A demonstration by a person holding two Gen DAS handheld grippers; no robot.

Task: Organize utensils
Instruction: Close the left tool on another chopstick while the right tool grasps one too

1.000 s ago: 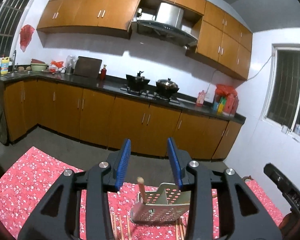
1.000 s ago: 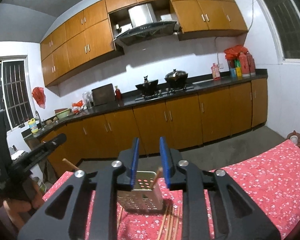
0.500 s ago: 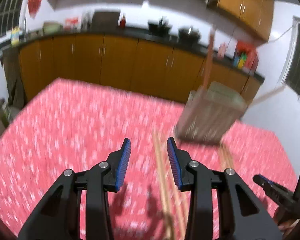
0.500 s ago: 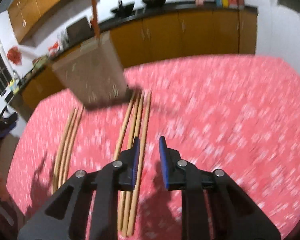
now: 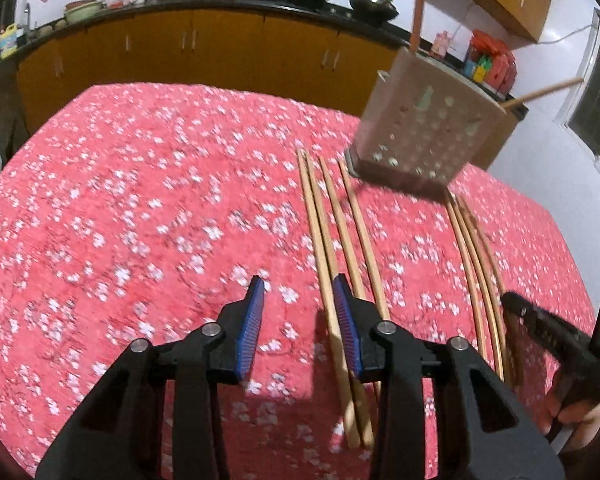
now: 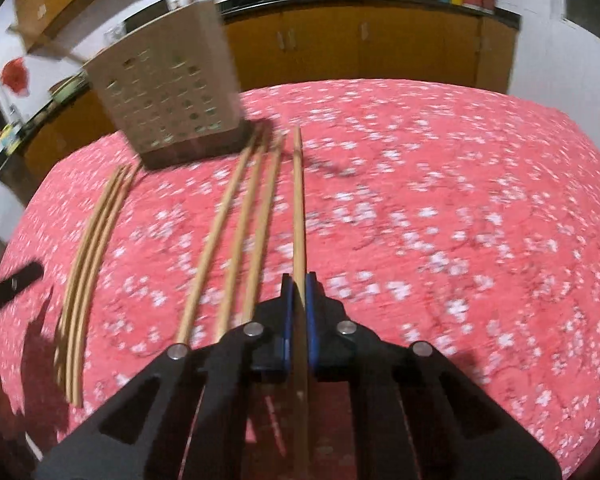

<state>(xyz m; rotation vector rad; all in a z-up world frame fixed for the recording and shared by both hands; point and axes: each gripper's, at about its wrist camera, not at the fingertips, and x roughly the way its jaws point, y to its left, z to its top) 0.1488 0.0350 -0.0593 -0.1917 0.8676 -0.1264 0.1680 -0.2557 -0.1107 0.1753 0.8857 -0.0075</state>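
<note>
Right claw [image 6: 299, 280]: just closed, clamped on chopstick [image 6: 298, 200], long axis toward holder [image 6: 168, 92] upper left | Left claw [image 5: 299, 292]: closing, part-open, empty; nearest chopsticks [image 5: 320, 220] at right pad, lengthwise on desk [image 5: 120, 200]

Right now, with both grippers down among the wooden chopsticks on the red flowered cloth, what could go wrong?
1. The right gripper has just closed on one wooden chopstick near its end; lifted, the long free part may swing or slip.
2. The left gripper is open, one pad against the neighbouring chopsticks; closing may take two.
3. The perforated metal holder looks light and may tip.
</note>
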